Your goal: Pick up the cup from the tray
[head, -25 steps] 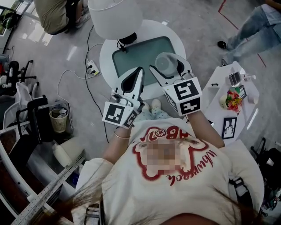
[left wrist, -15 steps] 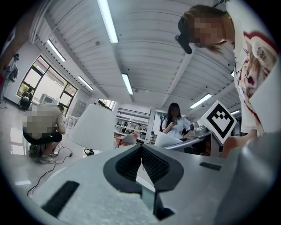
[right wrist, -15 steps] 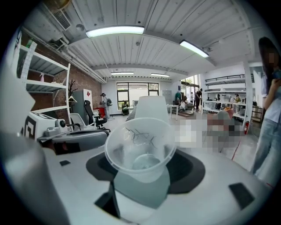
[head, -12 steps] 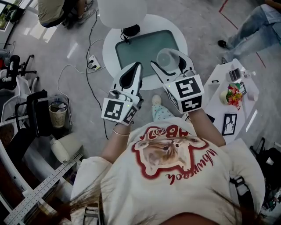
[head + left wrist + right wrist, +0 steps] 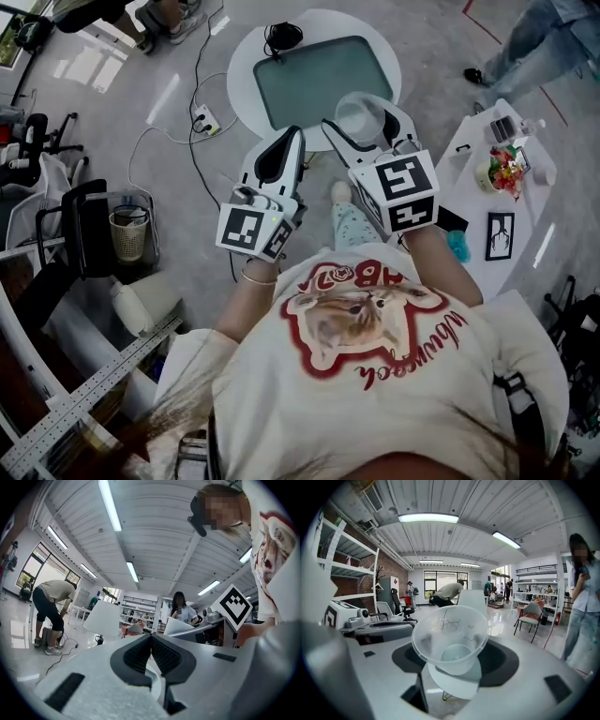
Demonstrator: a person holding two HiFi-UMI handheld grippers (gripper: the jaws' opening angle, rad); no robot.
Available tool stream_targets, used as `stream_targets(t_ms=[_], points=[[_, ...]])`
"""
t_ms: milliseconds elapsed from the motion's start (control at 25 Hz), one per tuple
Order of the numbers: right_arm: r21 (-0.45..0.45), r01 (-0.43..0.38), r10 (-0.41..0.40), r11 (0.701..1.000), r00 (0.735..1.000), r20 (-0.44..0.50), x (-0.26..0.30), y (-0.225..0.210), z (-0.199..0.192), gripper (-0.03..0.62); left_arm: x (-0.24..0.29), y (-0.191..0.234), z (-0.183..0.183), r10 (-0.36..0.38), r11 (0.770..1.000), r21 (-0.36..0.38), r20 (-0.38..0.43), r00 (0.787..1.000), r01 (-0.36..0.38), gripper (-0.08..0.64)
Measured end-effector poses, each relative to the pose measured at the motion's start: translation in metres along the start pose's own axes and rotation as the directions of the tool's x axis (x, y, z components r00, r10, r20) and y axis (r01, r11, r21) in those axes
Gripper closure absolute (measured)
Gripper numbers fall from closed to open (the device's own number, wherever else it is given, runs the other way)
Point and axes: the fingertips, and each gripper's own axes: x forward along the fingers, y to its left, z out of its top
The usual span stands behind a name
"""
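The clear plastic cup [image 5: 450, 637] is gripped between the two jaws of the right gripper [image 5: 359, 114], which are closed onto its sides. In the right gripper view the cup is seen tilted, with its open mouth turned toward the camera and its base pointing away. It is held clear of the grey-green rectangular tray [image 5: 314, 80]. In the head view it appears over the tray's near right corner, though its exact position above the tray cannot be judged with certainty.

The tray lies on a round white table [image 5: 246, 70], and a black object with a cable [image 5: 284, 36] sits at the table's far rim.

The left gripper [image 5: 296, 137] is held just beside the right one, at the table's near edge. Its ribbed dark pads [image 5: 136, 653] are pressed together with nothing between them.

A white power strip [image 5: 202, 120] lies on the grey floor to the left of the table. A white side table [image 5: 478, 155] carrying small items stands to the right.
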Motion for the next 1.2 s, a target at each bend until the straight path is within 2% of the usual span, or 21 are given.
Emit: stream_targets(t_ms=[560,960,1200], points=[[0.023,0.048,-0.048,0.999,0.999,0.005,-0.080,0.065,-0.032,0.302,-0.085,-0.058,0.000,-0.032,0.999,0.008,0.016,0.999,0.032,0.546],[0.065,0.029,-0.031,0.997,0.999,0.026,-0.118,0.074,-0.045,0.302,-0.106,-0.093,-0.001,-0.024,1.000,0.014,0.026,0.999,0.024,0.546],[0.037,0.037,-0.038,0.999,0.998,0.040,-0.153,0.069,-0.051,0.302,-0.113,-0.125,-0.005,-0.005,1.000,0.019,0.031,1.000,0.004,0.546]])
